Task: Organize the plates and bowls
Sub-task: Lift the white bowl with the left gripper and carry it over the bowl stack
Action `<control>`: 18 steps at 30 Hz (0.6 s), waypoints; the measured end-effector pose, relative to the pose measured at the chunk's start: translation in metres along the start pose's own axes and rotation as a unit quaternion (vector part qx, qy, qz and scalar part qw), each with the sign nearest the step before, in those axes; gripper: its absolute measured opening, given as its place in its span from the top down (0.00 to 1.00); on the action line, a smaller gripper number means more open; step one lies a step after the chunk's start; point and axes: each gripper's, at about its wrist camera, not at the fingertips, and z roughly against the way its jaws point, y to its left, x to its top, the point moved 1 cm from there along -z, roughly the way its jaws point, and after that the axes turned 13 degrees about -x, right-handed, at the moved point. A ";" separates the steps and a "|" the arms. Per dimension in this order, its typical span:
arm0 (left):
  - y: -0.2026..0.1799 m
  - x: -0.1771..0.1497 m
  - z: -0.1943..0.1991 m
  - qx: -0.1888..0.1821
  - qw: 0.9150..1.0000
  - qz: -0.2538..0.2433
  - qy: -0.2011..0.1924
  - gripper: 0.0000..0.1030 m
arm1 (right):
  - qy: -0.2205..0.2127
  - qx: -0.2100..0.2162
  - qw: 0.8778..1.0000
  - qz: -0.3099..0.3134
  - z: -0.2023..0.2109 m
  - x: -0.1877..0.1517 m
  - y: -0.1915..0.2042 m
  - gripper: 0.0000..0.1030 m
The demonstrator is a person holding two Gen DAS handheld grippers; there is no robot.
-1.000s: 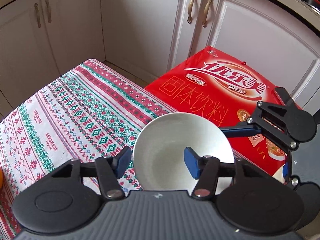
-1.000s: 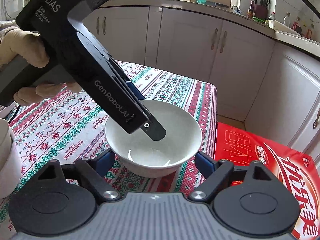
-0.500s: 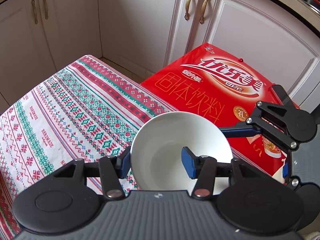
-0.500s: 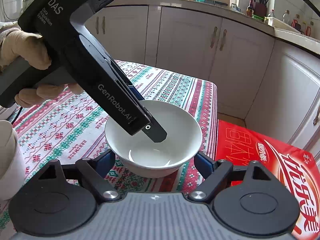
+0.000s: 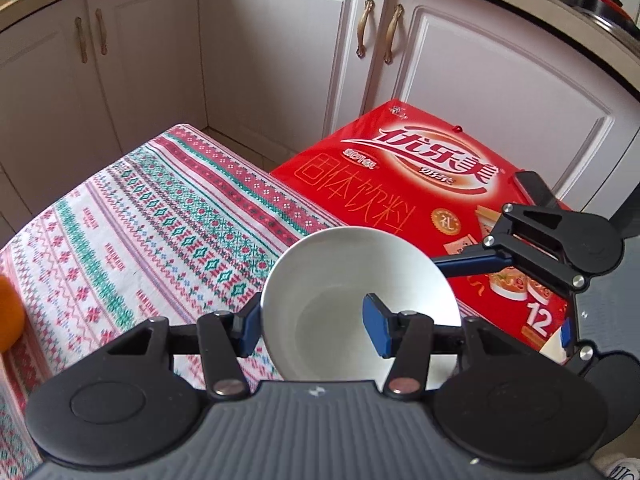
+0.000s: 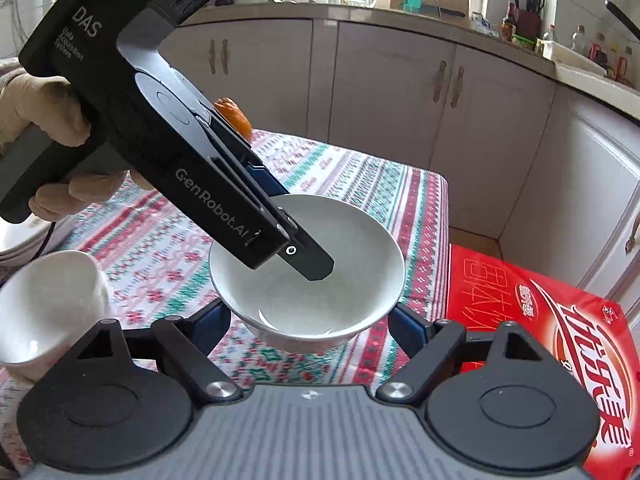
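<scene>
A white bowl [image 5: 360, 300] is clamped at its rim by my left gripper [image 5: 314, 330], one finger outside the wall and one inside. The bowl is held above the patterned tablecloth [image 5: 160, 232] near the table's right corner. In the right wrist view the same bowl [image 6: 312, 280] sits between the open fingers of my right gripper [image 6: 310, 328], which do not touch it. The left gripper [image 6: 280, 232] reaches into the bowl from the upper left. A second white bowl [image 6: 48, 304] stands at the left.
A red carton [image 5: 432, 204] lies on the floor beside the table's edge, also in the right wrist view [image 6: 552, 340]. An orange fruit [image 6: 234, 114] sits on the cloth behind the left gripper. White cabinets [image 5: 280, 60] stand beyond. White dishes [image 6: 16, 240] lie at far left.
My left gripper has closed on the bowl's rim and lifted it. The right wrist view has risen, so the second bowl shows more fully at the left.
</scene>
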 end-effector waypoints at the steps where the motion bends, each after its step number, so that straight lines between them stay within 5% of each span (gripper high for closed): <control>1: -0.003 -0.002 0.004 0.002 1.000 -0.001 -0.002 0.50 | -0.002 0.001 1.000 0.001 0.005 0.000 0.002 0.14; 18: -0.046 -0.045 0.074 0.038 0.998 0.002 -0.044 0.50 | -0.026 0.034 0.999 0.019 0.072 0.003 0.042 0.14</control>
